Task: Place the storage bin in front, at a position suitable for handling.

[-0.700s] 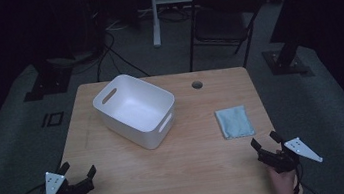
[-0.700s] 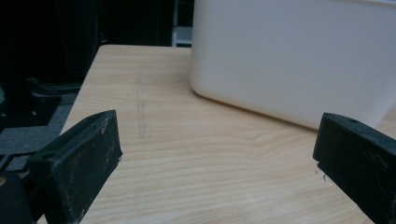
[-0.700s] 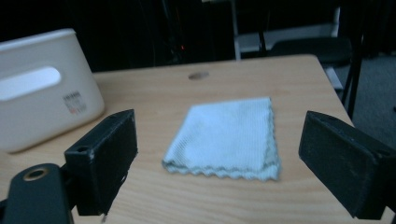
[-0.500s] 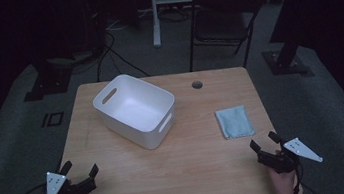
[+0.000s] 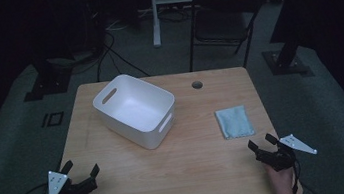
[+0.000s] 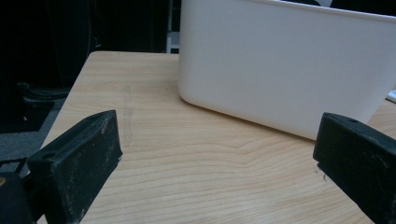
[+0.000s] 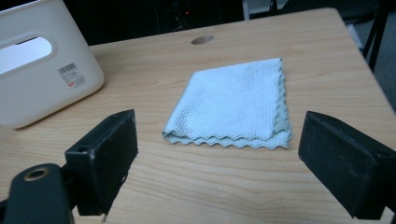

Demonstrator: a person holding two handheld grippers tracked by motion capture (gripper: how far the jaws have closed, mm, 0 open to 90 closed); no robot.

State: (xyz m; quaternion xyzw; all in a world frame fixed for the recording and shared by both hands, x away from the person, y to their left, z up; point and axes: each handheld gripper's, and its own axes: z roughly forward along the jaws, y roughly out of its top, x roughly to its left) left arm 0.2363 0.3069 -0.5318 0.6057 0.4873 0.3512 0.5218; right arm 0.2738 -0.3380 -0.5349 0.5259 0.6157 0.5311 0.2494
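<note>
chair (image 5: pixel 222 17) behind table | cables (image 5: pixel 103 53) on floor | table hole (image 5: pixel 197 84)

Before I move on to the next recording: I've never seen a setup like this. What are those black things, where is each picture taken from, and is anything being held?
A person sits at a wooden table, holding a hand-held gripper in each hand: the left gripper and the right gripper. One picture looks down from above. The other two come from cameras riding on each gripper, so the black blocks at the bottom are its own jaws. On the table stand a white bin and a folded light-blue cloth. The left gripper faces the bin, the right faces the cloth. Both are open and hold nothing.
</note>
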